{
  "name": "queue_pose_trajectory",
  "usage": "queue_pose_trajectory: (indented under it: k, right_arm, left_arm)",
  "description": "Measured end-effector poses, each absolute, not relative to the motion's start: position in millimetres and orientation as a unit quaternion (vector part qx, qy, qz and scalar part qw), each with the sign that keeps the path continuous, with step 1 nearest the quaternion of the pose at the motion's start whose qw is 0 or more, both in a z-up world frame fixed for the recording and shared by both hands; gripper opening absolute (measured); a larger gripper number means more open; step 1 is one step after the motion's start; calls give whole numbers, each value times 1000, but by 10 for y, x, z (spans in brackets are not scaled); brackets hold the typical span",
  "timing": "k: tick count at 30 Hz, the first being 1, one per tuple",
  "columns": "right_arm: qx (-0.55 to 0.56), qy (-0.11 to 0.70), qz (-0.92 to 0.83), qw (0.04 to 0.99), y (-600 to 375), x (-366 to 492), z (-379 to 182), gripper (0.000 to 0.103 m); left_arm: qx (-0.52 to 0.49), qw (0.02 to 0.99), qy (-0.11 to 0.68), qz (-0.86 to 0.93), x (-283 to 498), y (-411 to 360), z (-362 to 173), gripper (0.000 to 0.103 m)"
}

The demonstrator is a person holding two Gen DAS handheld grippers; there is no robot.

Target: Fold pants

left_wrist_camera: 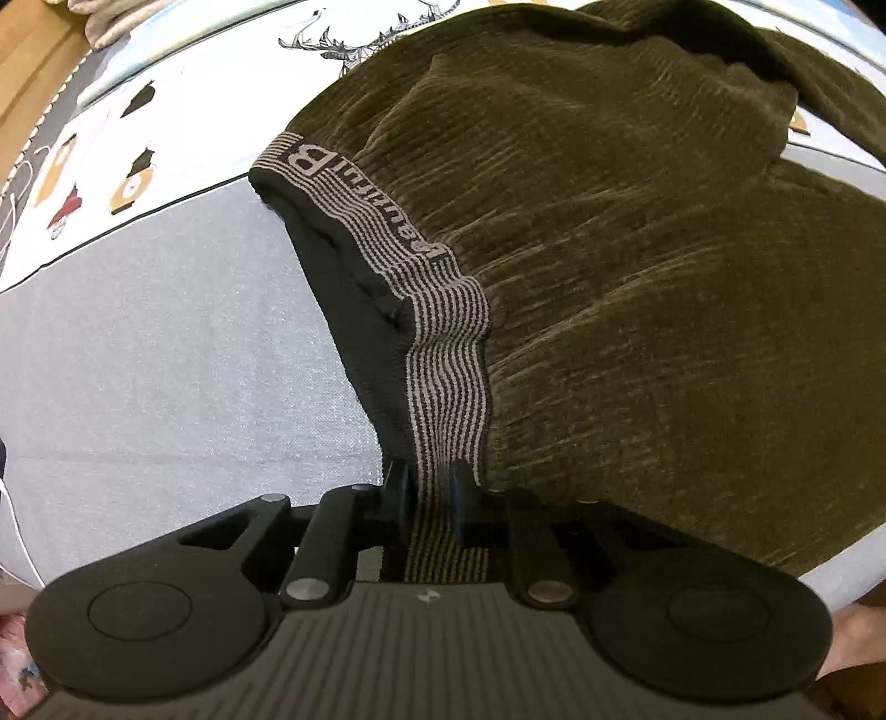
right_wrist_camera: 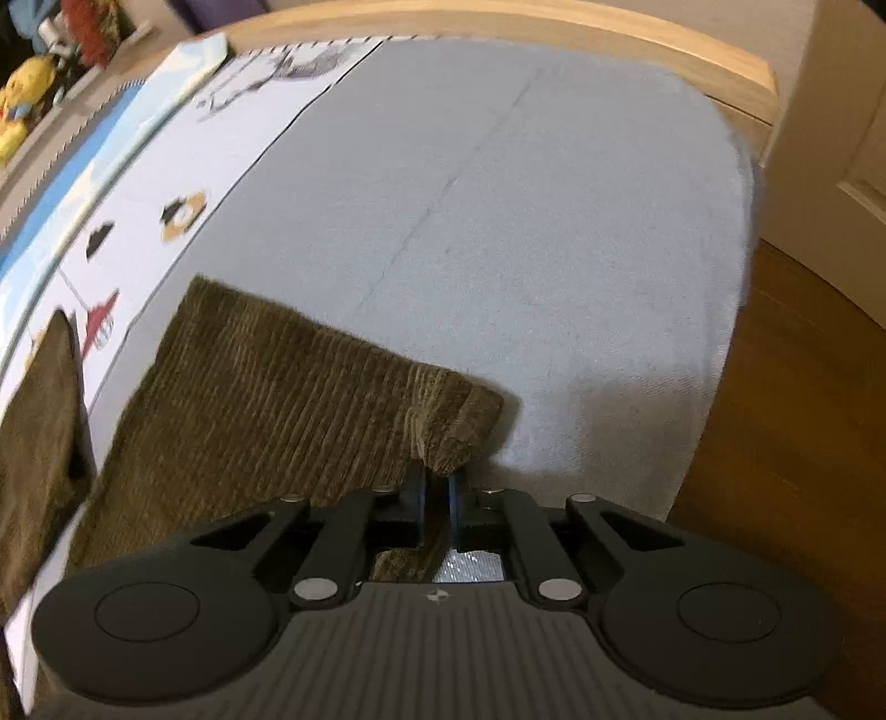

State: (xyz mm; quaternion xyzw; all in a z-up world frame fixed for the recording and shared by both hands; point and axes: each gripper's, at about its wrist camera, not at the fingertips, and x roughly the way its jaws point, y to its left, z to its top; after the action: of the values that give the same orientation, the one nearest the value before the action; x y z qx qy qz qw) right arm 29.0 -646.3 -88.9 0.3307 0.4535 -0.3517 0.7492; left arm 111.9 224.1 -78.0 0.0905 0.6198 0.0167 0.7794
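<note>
Nearest the left camera, the left tongs (left_wrist_camera: 429, 482) are pinching the striped waistband (left_wrist_camera: 448, 332) of the brown corduroy pants (left_wrist_camera: 637, 277) — narrow, with the band passing between the pads. The right tongs (right_wrist_camera: 436, 487) are gripping a leg cuff (right_wrist_camera: 454, 426), almost fully closed on it. Judged from this, both ends are being held so the garment can be stretched flat for folding. Beyond, the pants are lying across the grey bed sheet (right_wrist_camera: 526, 221), with a patterned cover (left_wrist_camera: 166, 111) further off.

grey printed bedsheet (left_wrist_camera: 166, 360), wooden bedframe (right_wrist_camera: 609, 39), plush toys (right_wrist_camera: 22, 116)
</note>
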Motion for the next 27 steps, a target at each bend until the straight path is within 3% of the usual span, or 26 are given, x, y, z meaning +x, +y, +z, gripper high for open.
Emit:
queue_pose_trajectory:
  k: [2,7,12,14,15,18,24,27]
  right_arm:
    - [314,458,-353,753,-6416,346,-856,8]
    - [277,449,-354,772,-6276,400,-675,9]
    - [250,429,-356,792,-6162,379,-517,9]
    - [252,419,-370,790,-6159,342,-474,14]
    - [253,414,-387,784,-6170,318,-458,22]
    - [237,387,-452,768,-6216,225,-383,25]
    - [252,295,-432,814,-6222,137,-194,26]
    - [191,286,-398,851,-6055,293,-93,34]
  left_arm:
    - [79,788,610,24,1151,2331,-716,22]
    - [45,836,545,47,1193,2386,-403,43]
    - [35,868,492,59,1281,2248,-180,50]
    - [32,879,473,59,1307,2164,-109,53]
    - [31,884,464,57,1317,2132,-83,57]
    - [37,901,428,54,1327,1992,27,68]
    - [55,925,374,35,1364,1670,122,70]
    - [51,925,377,20,1397,1536,136,70]
